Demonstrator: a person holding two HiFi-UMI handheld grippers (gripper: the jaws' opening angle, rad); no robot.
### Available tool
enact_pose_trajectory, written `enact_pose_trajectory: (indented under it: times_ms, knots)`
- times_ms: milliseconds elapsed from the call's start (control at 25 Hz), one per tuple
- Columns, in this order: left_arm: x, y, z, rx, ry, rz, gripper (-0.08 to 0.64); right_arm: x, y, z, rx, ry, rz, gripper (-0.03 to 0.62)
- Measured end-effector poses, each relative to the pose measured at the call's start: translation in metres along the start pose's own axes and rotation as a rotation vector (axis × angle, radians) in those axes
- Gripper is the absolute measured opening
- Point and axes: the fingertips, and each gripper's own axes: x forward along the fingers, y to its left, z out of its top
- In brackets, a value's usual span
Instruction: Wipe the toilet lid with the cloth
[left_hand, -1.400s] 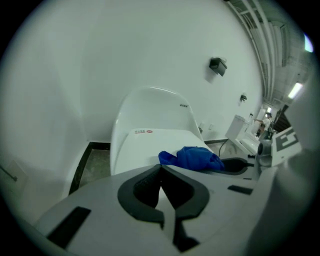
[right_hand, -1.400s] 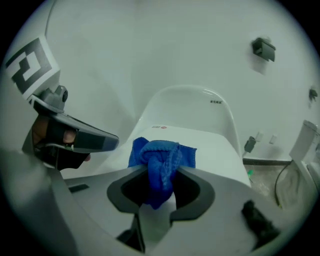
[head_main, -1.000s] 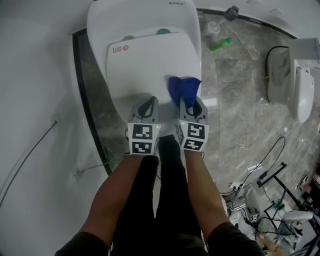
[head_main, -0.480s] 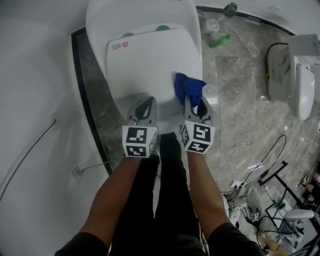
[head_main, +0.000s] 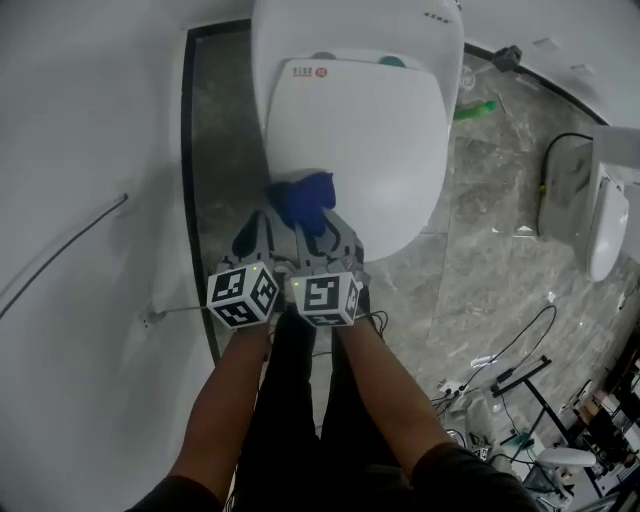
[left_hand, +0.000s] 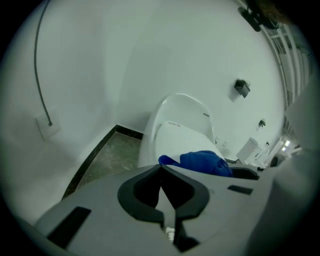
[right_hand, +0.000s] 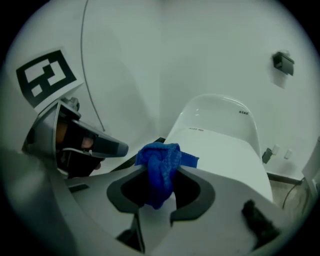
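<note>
The blue cloth (head_main: 305, 200), grasped in the right gripper's (head_main: 320, 238) jaws, has swept from the right side of the toilet lid's (head_main: 370, 130) front to its left corner, so one pass along the front looks done. The left gripper (head_main: 254, 236) rides beside it, jaws clenched and empty. The cloth is bunched, just left of centre frame.

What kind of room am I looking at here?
Probably a bathroom, perhaps a test or showroom one: a white toilet with its lid closed, a second toilet off to the side, a marbled tile floor, and loose cables lying about.
</note>
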Motion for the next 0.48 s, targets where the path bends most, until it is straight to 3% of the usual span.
enact_pose_trajectory:
  times_ms: [160, 280, 400, 480]
  knots:
    - [-0.007, 0.02, -0.018, 0.024, 0.026, 0.037, 0.011, 0.01, 0.023, -0.02, -0.088, 0.072, 0.027, 0.114]
    - [-0.003, 0.02, -0.027, -0.005, 0.045, 0.027, 0.011, 0.012, 0.021, -0.022, -0.116, 0.083, 0.001, 0.112]
    - [0.001, 0.007, -0.028, -0.019, 0.055, 0.001, 0.011, 0.007, 0.003, -0.023, -0.053, 0.077, -0.043, 0.112]
    - [0.006, -0.009, -0.026, 0.029, 0.062, -0.027, 0.011, 0.0, -0.016, -0.027, 0.007, 0.062, -0.081, 0.112]
